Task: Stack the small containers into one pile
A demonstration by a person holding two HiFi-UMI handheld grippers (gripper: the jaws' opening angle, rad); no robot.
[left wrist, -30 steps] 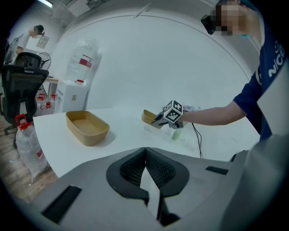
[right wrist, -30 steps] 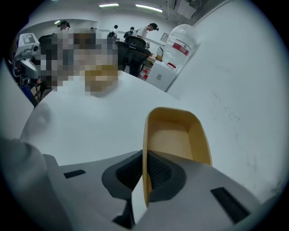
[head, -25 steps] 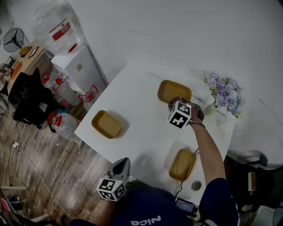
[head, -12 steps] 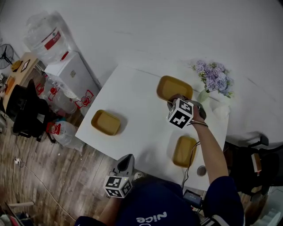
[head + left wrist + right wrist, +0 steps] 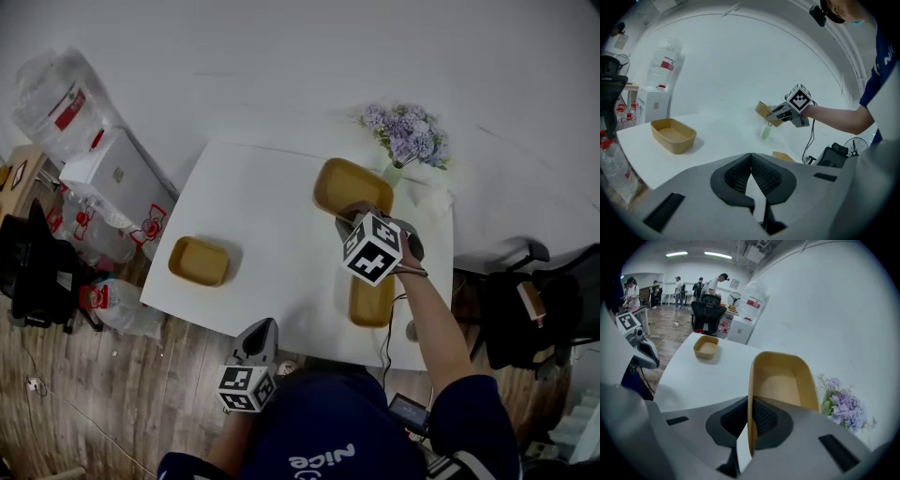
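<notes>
The word "Nice" in white letters stands on the person's dark blue shirt, upside down in the head view. In the left gripper view only its first letters show at the shirt's edge. A red label on the water jug and red print on the bags on the floor are too small to read.

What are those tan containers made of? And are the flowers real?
The containers are likely kraft paperboard or moulded pulp: matte tan, with thin walls. The flowers are probably artificial, fabric or plastic, though they are too small to tell.
</notes>
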